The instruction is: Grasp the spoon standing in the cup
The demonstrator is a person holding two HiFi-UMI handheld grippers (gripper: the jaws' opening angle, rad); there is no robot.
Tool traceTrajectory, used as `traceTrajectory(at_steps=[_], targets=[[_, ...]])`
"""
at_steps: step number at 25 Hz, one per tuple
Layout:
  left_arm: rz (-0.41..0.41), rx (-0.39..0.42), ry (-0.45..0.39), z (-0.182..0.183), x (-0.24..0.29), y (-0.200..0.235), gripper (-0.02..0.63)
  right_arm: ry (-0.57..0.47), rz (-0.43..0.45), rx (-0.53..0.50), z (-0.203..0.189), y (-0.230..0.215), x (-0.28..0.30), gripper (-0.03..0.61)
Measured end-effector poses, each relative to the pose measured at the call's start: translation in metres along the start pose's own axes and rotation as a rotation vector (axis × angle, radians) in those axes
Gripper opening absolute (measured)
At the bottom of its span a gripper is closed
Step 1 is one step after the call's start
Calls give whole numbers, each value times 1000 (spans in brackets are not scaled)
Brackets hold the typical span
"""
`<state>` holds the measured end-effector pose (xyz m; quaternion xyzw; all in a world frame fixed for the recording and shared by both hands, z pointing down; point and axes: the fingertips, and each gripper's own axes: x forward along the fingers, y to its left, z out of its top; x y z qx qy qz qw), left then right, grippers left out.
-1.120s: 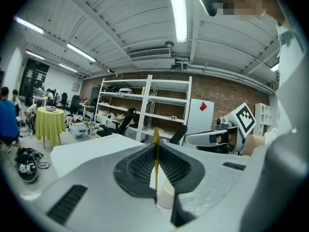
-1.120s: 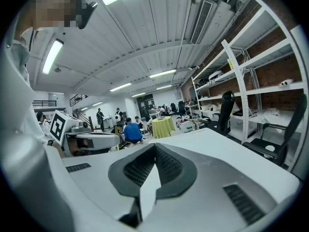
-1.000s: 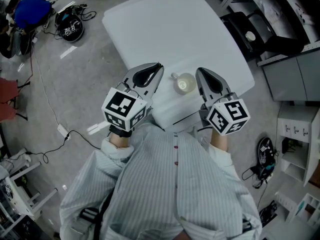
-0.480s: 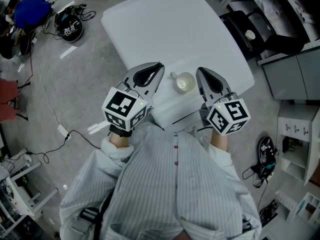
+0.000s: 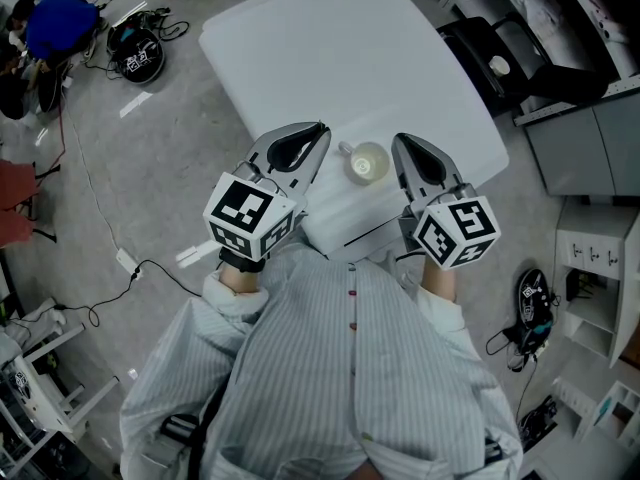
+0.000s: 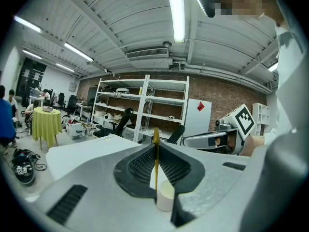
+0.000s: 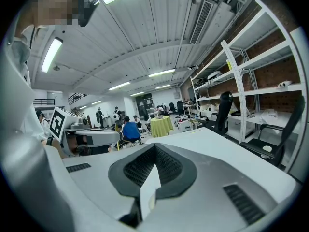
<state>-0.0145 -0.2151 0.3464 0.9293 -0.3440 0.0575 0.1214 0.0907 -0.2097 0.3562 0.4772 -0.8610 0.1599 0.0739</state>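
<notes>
The thin yellow spoon (image 6: 155, 135) stands upright in a small cream cup (image 5: 369, 164) near the front edge of the white table (image 5: 330, 58). The cup sits between the left gripper (image 5: 318, 132) and the right gripper (image 5: 400, 142). Both grippers' jaws are closed on nothing.

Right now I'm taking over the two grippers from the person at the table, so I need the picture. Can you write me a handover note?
Grippers: the left gripper has its jaws nearly together and holds nothing. The right gripper is the same.
Things: the cup stands near the front edge of the white table, between the two grippers. The spoon stands upright in it, in line with the left gripper's jaws.
Done: nothing yet; the spoon is untouched.
Left: open a gripper, probably the left one, move it to the spoon's handle and close on it.
</notes>
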Motion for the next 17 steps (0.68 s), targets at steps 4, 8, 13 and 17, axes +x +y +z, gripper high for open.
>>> traceTrajectory(at_steps=[4, 8, 13, 17], targets=[[-5, 1, 2, 1, 1, -1, 28, 4, -3, 6, -1, -1, -1, 9], [-13, 2, 3, 1, 4, -3, 28, 8, -8, 11, -3, -3, -3, 9], [-20, 4, 5, 1, 7, -2, 28, 13, -11, 12, -5, -5, -1, 9], [-29, 8, 6, 1, 9, -1, 28, 18, -11, 12, -6, -5, 1, 9]])
